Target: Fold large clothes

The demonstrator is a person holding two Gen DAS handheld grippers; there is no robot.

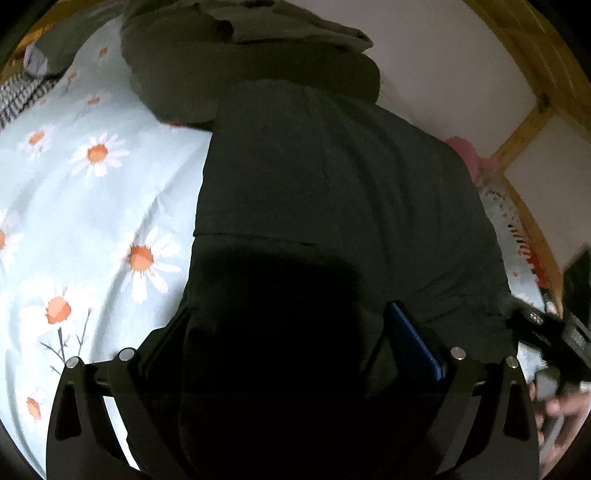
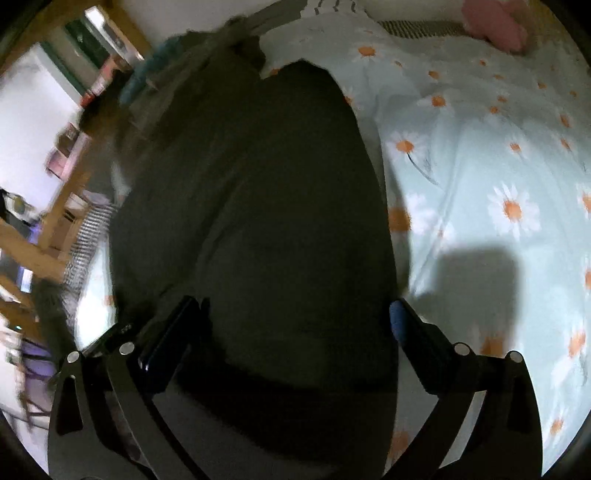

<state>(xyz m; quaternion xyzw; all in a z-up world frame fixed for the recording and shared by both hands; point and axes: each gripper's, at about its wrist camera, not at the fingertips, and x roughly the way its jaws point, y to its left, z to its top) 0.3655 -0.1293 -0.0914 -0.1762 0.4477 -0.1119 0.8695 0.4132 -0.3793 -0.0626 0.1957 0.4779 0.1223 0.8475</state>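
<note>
Left wrist view: the left tool [image 1: 288, 354] sits low over a dark garment [image 1: 332, 192] spread on a bed with a daisy-print cover [image 1: 92, 206]. Its fingers stand wide apart with dark cloth bunched between them; whether they press the cloth cannot be told. Ahead of the tool the garment runs to a thicker folded part near the wall. To its right, the right tool [image 1: 546, 332] shows at the garment's edge, with a hand behind it.

Right wrist view: the right tool [image 2: 291, 328] likewise has fingers spread, the garment [image 2: 258, 206] filling the gap and extending ahead. Bed cover [image 2: 498, 166] lies to its right; a pink item [image 2: 495, 26] lies far ahead.
</note>
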